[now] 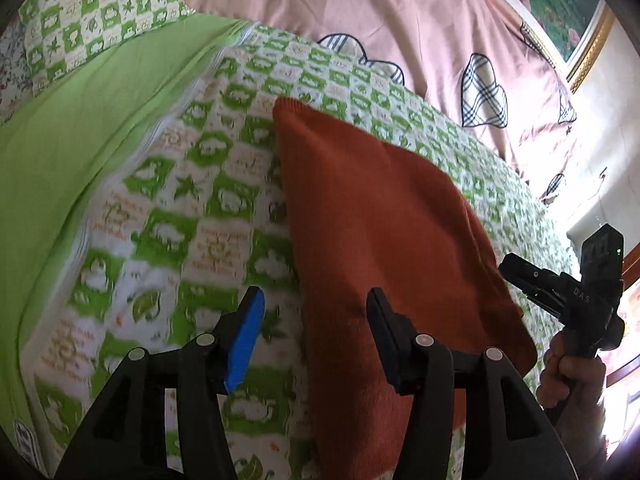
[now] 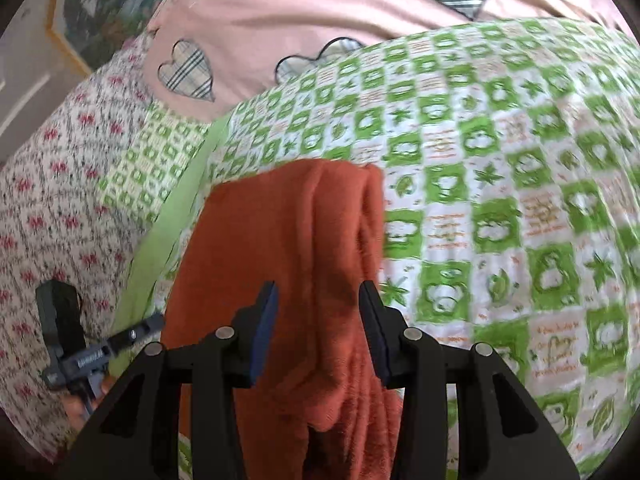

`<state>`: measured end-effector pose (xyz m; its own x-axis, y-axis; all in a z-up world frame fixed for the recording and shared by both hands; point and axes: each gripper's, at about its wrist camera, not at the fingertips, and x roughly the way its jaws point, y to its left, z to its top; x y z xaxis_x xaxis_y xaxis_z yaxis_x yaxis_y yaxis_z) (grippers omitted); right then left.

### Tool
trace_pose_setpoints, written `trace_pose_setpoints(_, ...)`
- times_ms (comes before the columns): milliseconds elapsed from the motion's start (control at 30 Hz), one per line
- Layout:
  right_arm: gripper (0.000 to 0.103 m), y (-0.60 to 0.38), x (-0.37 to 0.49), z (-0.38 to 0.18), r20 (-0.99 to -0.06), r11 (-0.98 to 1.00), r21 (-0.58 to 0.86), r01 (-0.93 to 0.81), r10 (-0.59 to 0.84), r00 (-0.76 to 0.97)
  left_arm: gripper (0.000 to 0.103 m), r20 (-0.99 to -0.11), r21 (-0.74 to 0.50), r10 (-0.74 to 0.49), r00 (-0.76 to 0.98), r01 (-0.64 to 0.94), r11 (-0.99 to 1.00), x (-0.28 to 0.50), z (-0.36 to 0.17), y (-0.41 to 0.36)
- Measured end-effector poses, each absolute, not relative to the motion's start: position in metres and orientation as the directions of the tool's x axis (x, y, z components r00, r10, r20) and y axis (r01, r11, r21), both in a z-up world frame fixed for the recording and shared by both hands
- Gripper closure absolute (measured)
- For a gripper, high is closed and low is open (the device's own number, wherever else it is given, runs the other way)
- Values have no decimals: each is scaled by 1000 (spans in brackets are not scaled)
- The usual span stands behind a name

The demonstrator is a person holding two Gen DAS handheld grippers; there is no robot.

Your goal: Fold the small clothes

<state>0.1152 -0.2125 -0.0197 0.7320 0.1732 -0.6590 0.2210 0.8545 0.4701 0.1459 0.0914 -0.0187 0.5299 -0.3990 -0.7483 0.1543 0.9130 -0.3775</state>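
A soft, rust-orange knitted cloth [image 1: 380,216] lies folded flat on a bed cover with green and white squares that show clouds and leaves [image 1: 200,208]. No boxes or baskets show in either view.

The left gripper [image 1: 316,332] is over the near edge of the orange cloth. Its two fingers are spread wide apart. One finger has a bright blue pad [image 1: 244,344] and is over the bed cover, just beside the cloth. The other finger is over the cloth. It holds nothing.

The right gripper [image 2: 320,332] is over the same orange cloth [image 2: 288,248]. Its fingers are spread apart too, with the cloth under the gap between them. They do not pinch it. In this view the cloth looks like a few thick layers with rounded folds.

Beside the orange cloth runs a plain light green sheet [image 1: 80,152]. Behind the cloth is a pink blanket with checked hearts [image 1: 400,20]. A white pillow with little red flowers [image 2: 52,184] lies well apart from the cloth. Far behind the cloth, a picture in a gold frame [image 1: 568,12] hangs on the wall.
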Motion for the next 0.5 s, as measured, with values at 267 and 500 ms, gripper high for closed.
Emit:
trace_pose_setpoints(267, 60, -183, 127, -2, -707, 936, 291, 199, 70, 704, 48, -752, -380, -405, 519, 160, 911, 137, -21, 88)
trace_pose_setpoints(500, 92, -181, 167, -29, -759, 927, 345, 146, 185, 624, 46, -760, -380, -416, 499, 178, 908, 134, -26, 80)
